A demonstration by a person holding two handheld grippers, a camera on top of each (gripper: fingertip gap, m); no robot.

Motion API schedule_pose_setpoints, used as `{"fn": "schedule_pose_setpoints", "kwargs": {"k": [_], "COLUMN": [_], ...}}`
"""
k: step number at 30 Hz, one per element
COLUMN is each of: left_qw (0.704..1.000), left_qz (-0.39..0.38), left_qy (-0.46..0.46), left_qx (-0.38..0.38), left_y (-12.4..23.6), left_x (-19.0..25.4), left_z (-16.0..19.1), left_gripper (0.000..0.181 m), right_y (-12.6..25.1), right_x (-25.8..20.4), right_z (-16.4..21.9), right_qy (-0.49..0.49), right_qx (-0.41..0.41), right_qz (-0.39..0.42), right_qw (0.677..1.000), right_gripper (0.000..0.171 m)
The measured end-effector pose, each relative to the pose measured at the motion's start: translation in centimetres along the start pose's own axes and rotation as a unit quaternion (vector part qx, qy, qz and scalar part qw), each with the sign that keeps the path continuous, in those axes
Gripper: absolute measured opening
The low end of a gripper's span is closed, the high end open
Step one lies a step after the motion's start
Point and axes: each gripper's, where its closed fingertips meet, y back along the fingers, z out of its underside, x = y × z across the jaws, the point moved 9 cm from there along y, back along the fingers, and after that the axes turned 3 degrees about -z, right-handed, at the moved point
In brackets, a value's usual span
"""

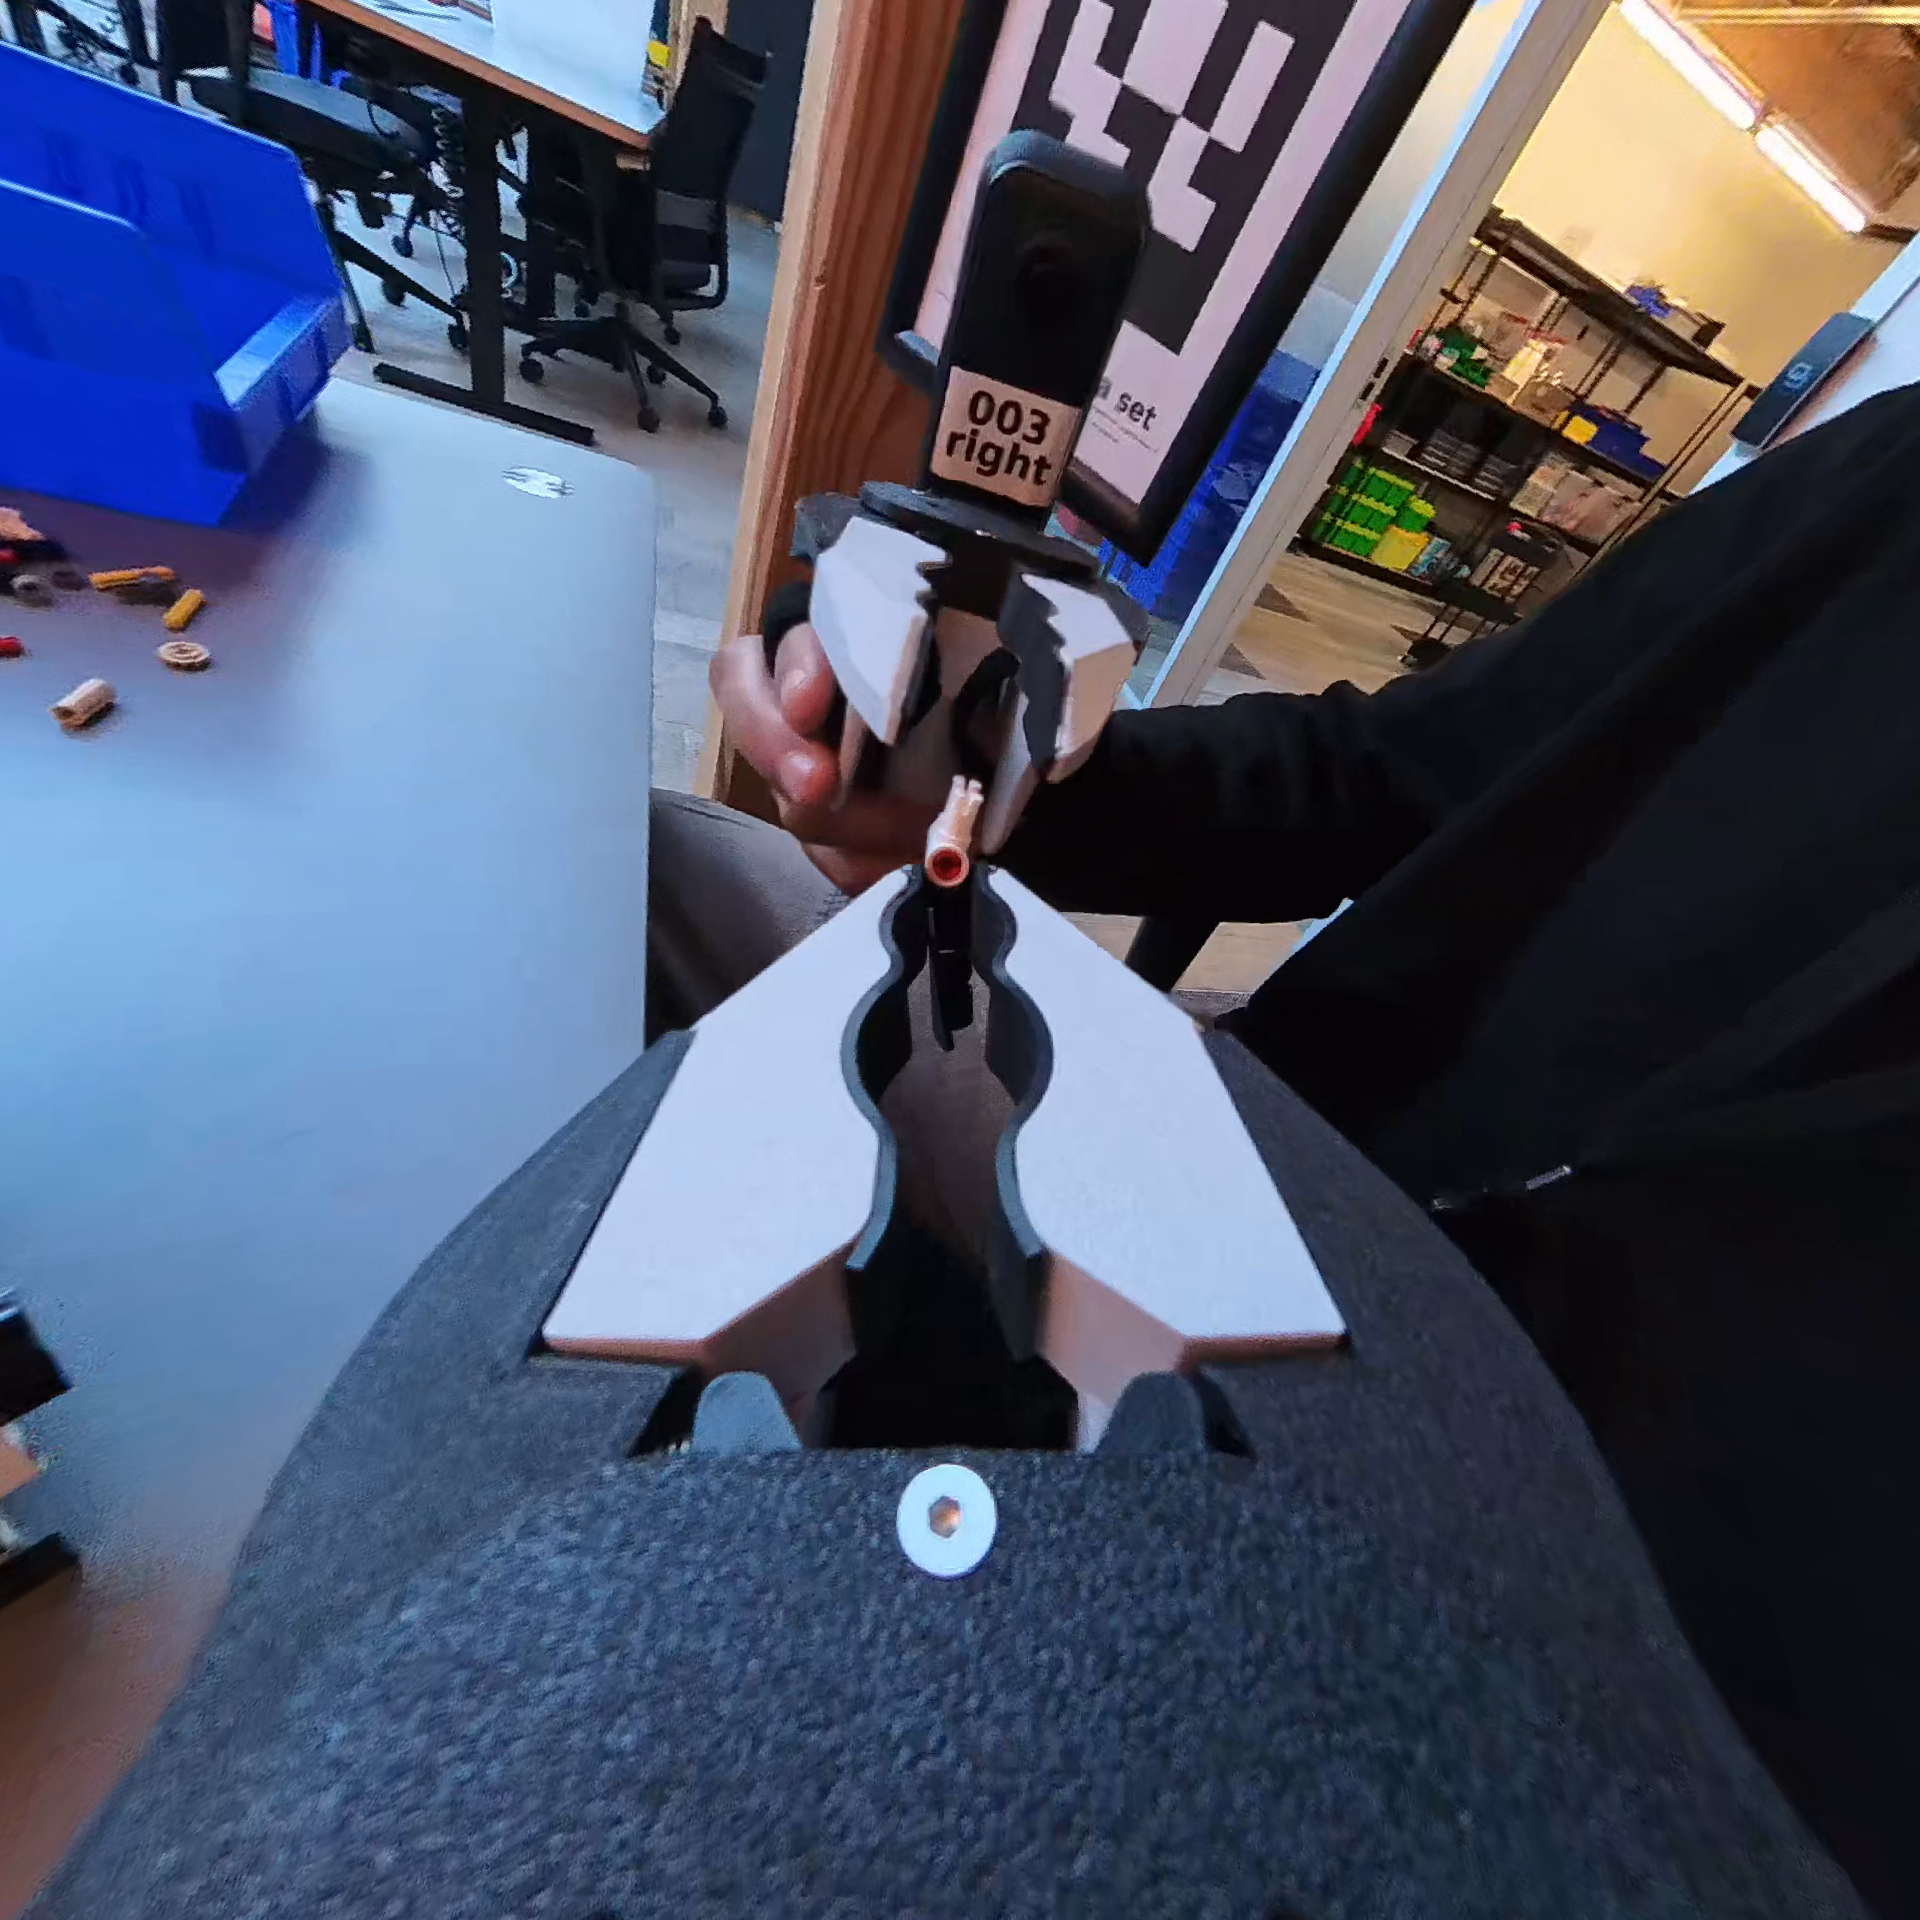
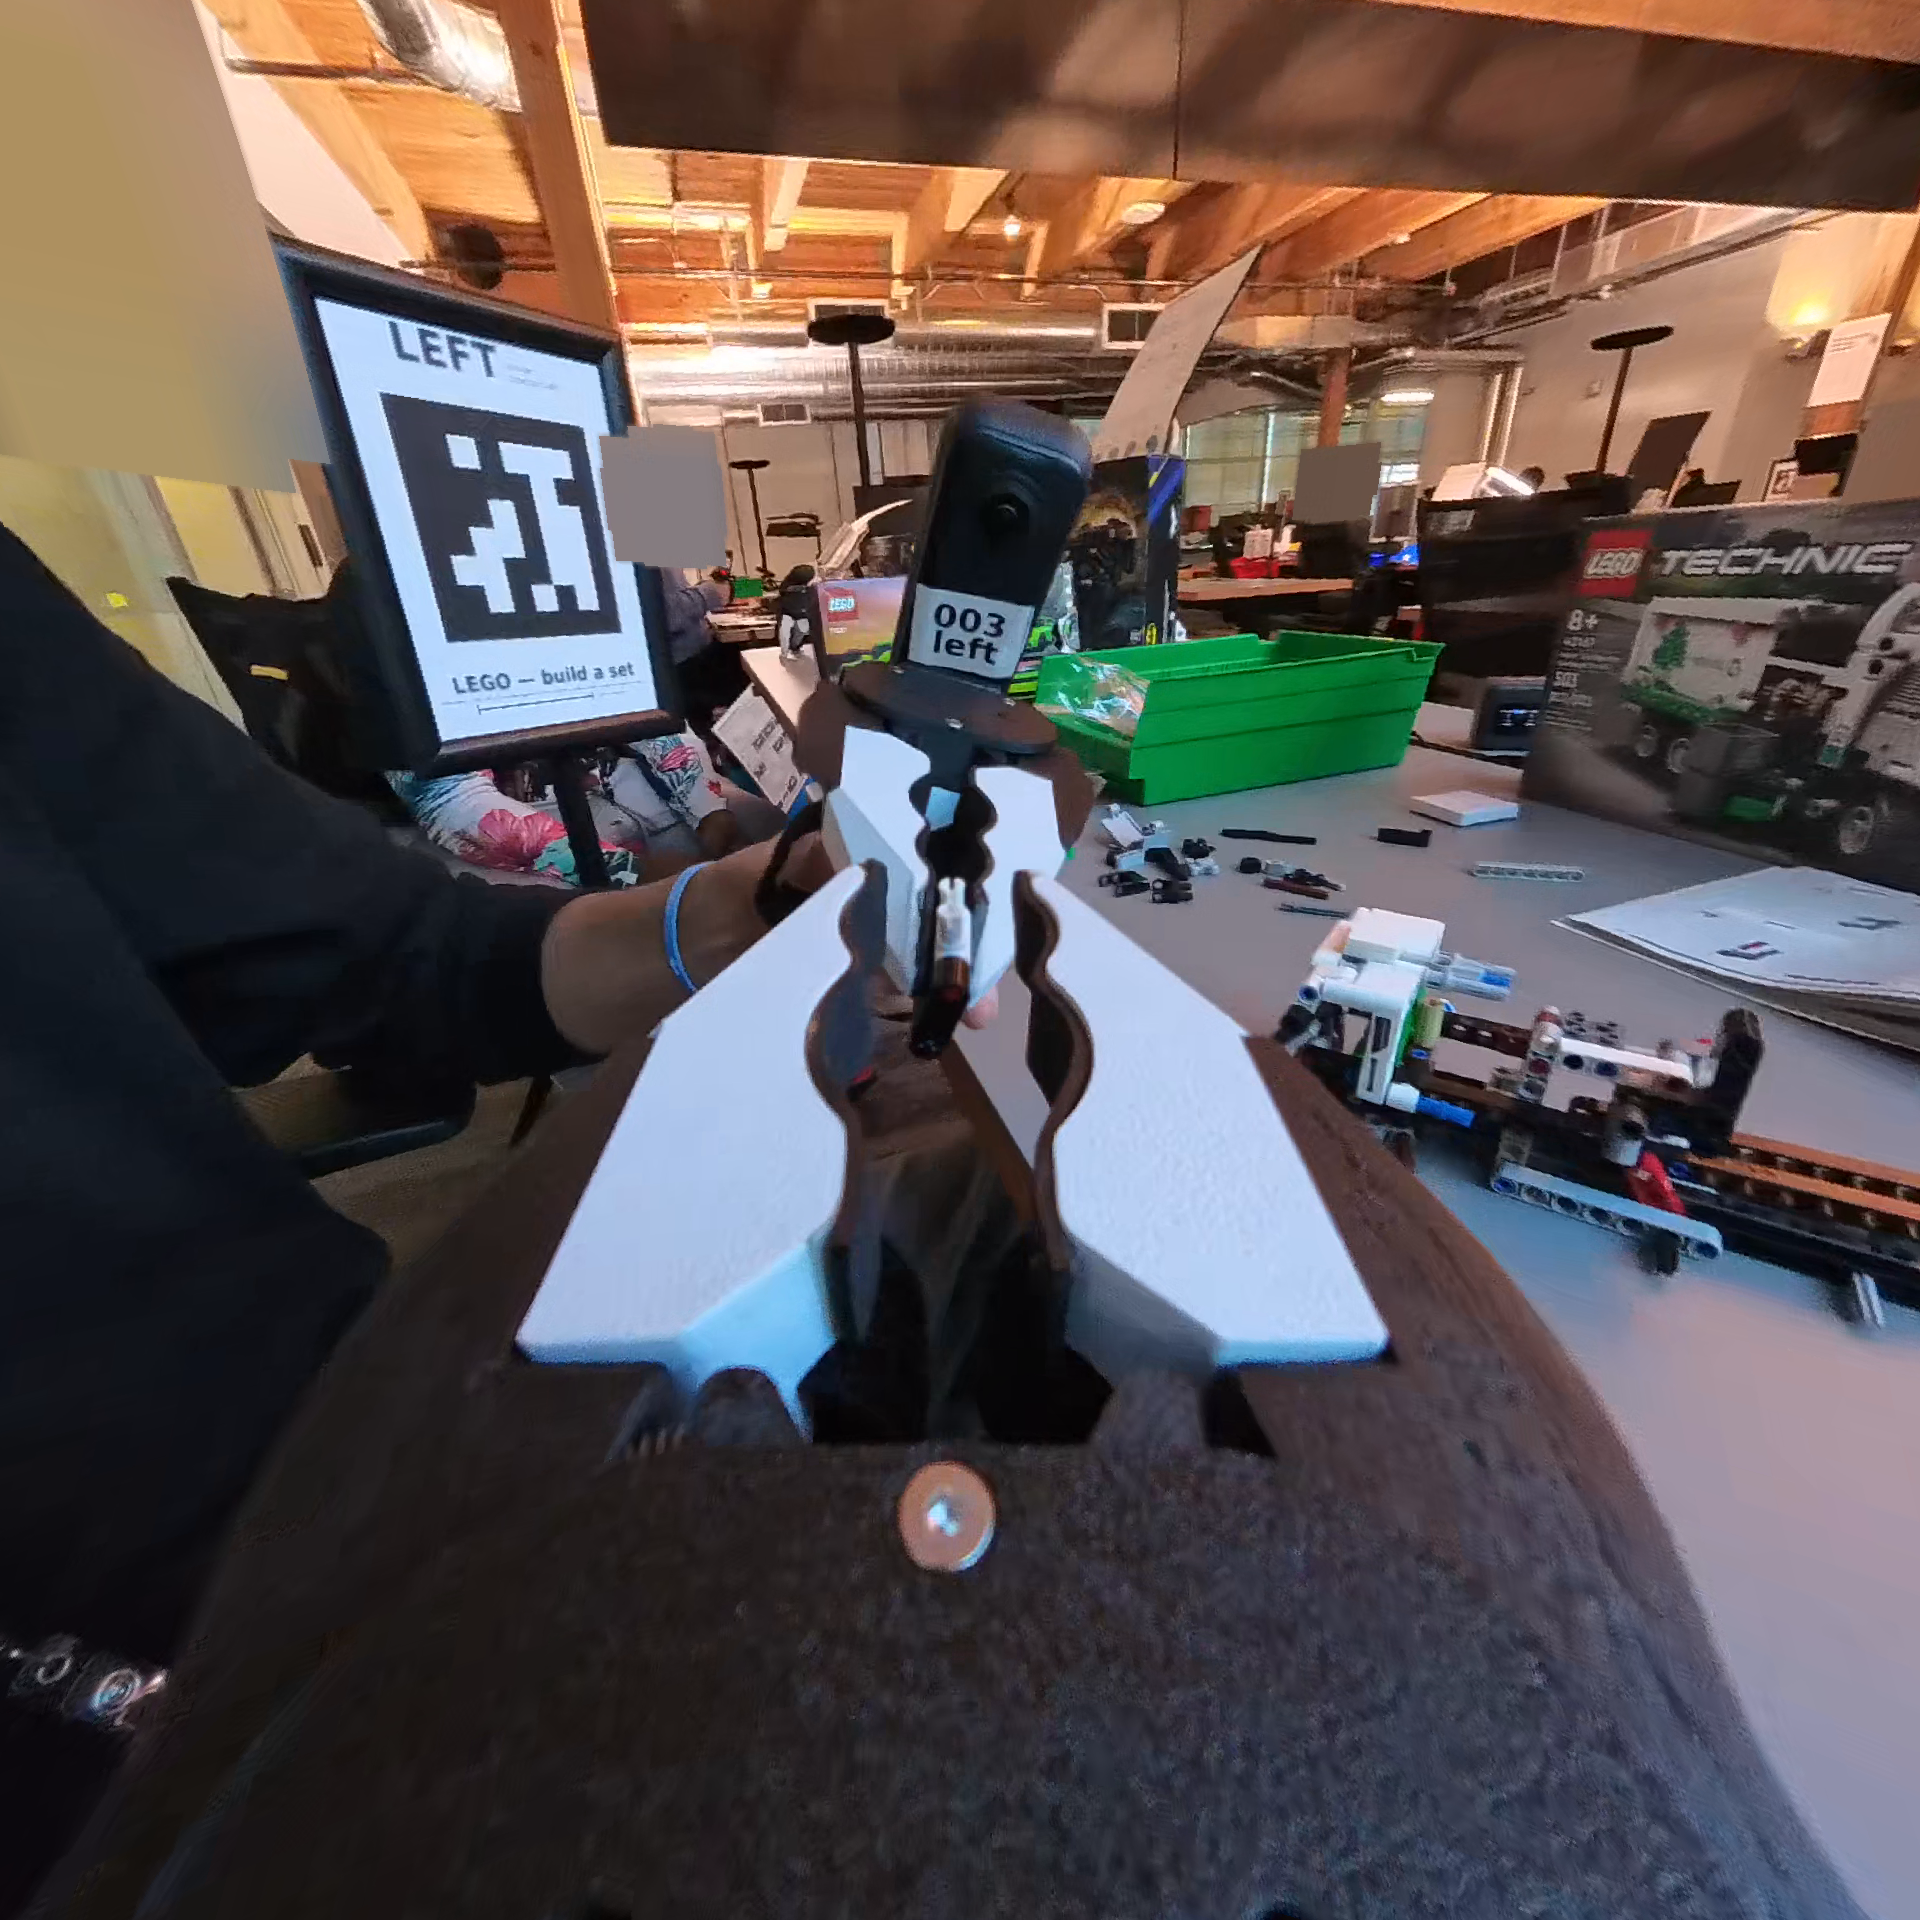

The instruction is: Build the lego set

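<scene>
**Table** (image 2: 1558, 1403): grey work surface that carries everything below.

**Set box** (image 2: 1714, 675): one, standing at the far right edge. It is printed with a brand logo, a product line and a white lorry.

**Bins**: two.
- The green bin (image 2: 1247, 717) holds one clear bag (image 2: 1091, 675).
- The blue bin (image 1: 156, 312) has contents that cannot be seen.

**Marker signs**: two framed black-and-white pattern cards, one (image 2: 488, 520) behind the left gripper and one (image 1: 1143, 156) behind the right. Each has printed wording.

**Partly built model** (image 2: 1507, 1091): one long chassis of white, black and grey beams, lying on the table to the right.

**Instruction booklet** (image 2: 1766, 935): one, open, between box and model.

**Left gripper** (image 1: 945, 894): held off the table's edge. Its jaws are closed on a small black-and-tan part (image 1: 948, 862). Its camera bears a paper label.

**Right gripper** (image 2: 945, 883): facing the left gripper tip to tip. Its jaws stand apart on either side of the part. Its camera is likewise labelled.

**Loose pieces**: a tan and orange scatter (image 1: 135, 613) lies near the blue bin. A dark cluster (image 2: 1174, 862) lies before the green bin.
</scene>
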Motion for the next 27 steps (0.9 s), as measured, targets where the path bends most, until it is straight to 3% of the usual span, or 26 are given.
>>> {"fn": "schedule_pose_setpoints", "kwargs": {"k": [6, 10, 18, 23, 27], "left_qw": [1.0, 1.0, 0.996, 0.996, 0.994], "left_qz": [0.016, 0.007, -0.032, -0.05, -0.111], "left_qy": [0.0, -0.015, -0.085, -0.073, 0.011], "left_qx": [0.015, 0.018, 0.007, 0.004, 0.022], "left_y": [-0.5, -0.7, -0.5, -0.4, 0.5], "left_x": [0.6, 0.9, 2.1, 2.0, 0.6], "left_z": [-0.5, -0.7, -1.2, -1.1, -1.1], "left_gripper": [0.006, 0.006, 0.006, 0.006, 0.006], "right_y": [-0.5, -0.6, -0.9, -1.0, 0.6], "right_x": [-0.6, -0.5, 0.2, 0.3, 0.8], "right_z": [0.0, 0.1, 0.7, 0.7, 0.0], "right_qy": [0.003, -0.004, -0.177, -0.17, -0.06], "right_qx": [0.006, 0.007, 0.066, 0.058, 0.005], "right_qz": [-0.013, -0.013, -0.098, -0.086, 0.02], "right_qw": [1.0, 1.0, 0.977, 0.98, 0.998], "right_gripper": [0.018, 0.005, 0.005, 0.005, 0.032]}}
